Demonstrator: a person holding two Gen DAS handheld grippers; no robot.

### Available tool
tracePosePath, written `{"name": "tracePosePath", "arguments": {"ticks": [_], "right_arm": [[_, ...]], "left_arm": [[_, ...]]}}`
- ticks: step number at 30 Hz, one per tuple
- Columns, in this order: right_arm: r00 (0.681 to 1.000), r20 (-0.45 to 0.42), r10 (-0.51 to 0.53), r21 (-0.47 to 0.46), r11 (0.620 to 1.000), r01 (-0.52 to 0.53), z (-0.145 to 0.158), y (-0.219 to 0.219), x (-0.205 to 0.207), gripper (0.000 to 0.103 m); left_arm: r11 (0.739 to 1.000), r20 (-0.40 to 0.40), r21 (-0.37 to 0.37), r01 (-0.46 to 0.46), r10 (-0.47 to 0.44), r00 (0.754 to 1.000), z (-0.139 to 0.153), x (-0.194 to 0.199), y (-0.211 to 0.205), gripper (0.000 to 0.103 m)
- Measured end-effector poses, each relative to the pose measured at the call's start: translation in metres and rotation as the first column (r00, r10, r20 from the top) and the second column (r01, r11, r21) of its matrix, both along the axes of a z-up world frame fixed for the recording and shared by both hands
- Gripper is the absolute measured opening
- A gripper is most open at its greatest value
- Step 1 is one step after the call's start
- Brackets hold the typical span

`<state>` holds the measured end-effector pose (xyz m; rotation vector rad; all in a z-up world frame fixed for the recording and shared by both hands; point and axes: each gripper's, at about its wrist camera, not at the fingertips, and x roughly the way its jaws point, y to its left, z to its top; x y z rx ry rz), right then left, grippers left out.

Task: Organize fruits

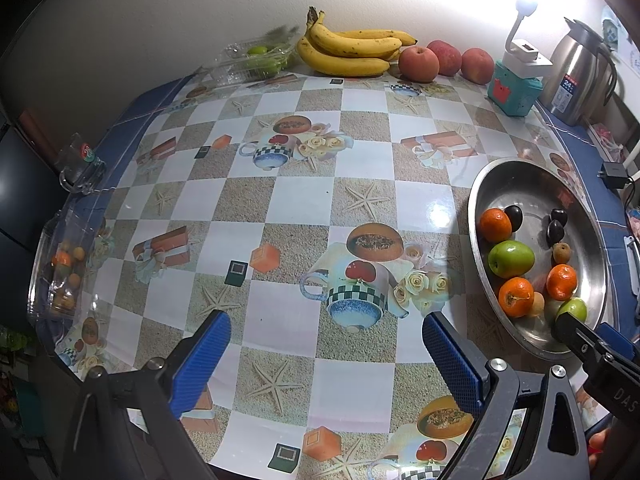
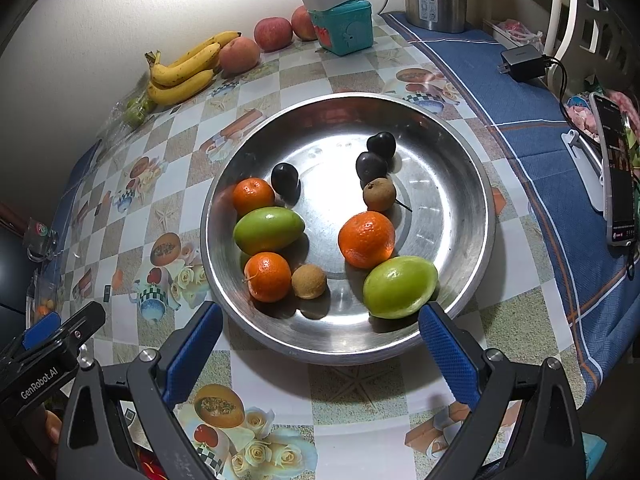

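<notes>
On the patterned tablecloth [image 2: 360, 392], a steel bowl [image 2: 472, 184] is being kept in front of the right gripper [image 2: 320, 344], whose jaws are being held wide and empty at its near rim. Three tangerines [image 2: 366, 239], two green fruits [image 2: 399, 287], three dark plums [image 2: 284, 176] and two brown longans [image 2: 309, 275] are being held inside it. Over bare cloth to the bowl's left, the left gripper [image 1: 326, 356] is likewise being held wide, gripping nothing. Bananas [image 1: 348, 50] and apples [image 1: 418, 63] are being left against the wall.
</notes>
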<state>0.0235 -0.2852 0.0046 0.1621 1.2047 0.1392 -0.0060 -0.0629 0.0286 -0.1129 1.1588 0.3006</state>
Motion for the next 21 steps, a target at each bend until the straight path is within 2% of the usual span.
{"name": "tracePosePath", "arguments": {"ticks": [21], "right_arm": [[1.0,-0.001,-0.001,-0.001,1.0,0.001,-0.0002,0.0004,-0.0001,0.098]], "left_arm": [[1.0,-0.003,-0.004,0.002,-0.002,1.0,-0.0014,-0.0008,0.0012,0.098]]}}
